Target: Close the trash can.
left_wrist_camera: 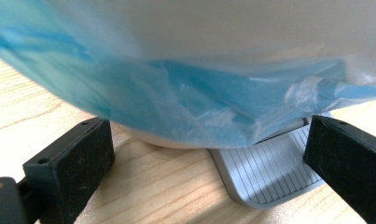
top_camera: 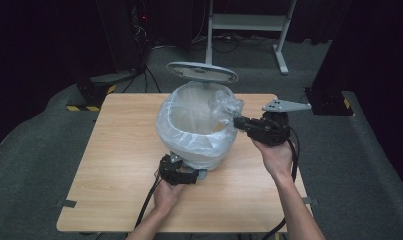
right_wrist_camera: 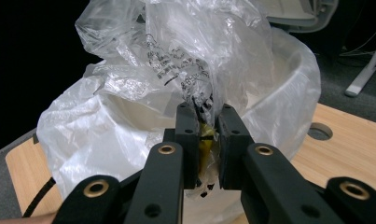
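Two handheld black grippers work at one white round pedal bin [top_camera: 209, 159] that stands near the middle of a light wooden table [top_camera: 114, 165]. The bin's grey oval lid [top_camera: 202, 72] is tipped up behind its mouth, and a thin translucent plastic liner bag [top_camera: 175, 120] is draped over its rim and down its outer wall.

At the bin's right side, level with the rim, the right gripper [top_camera: 237, 122] has its jaws closed almost together on a bunched fold of that liner. In the right gripper view the right gripper [right_wrist_camera: 208, 140] pinches crinkled clear film printed with black lettering, with a yellowish strip showing in the narrow gap, and the rest of the bag billows up above the jaws.

At the foot of the bin, on the side nearest the person, the left gripper [top_camera: 185, 172] lies low on the table. In the left gripper view its jaws stand wide apart and grip nothing. Between them lies the bin's grey ribbed foot pedal [left_wrist_camera: 269, 170], under the overhanging, blue-tinted edge of the liner. The left gripper [left_wrist_camera: 209, 161] points at the bin's base.
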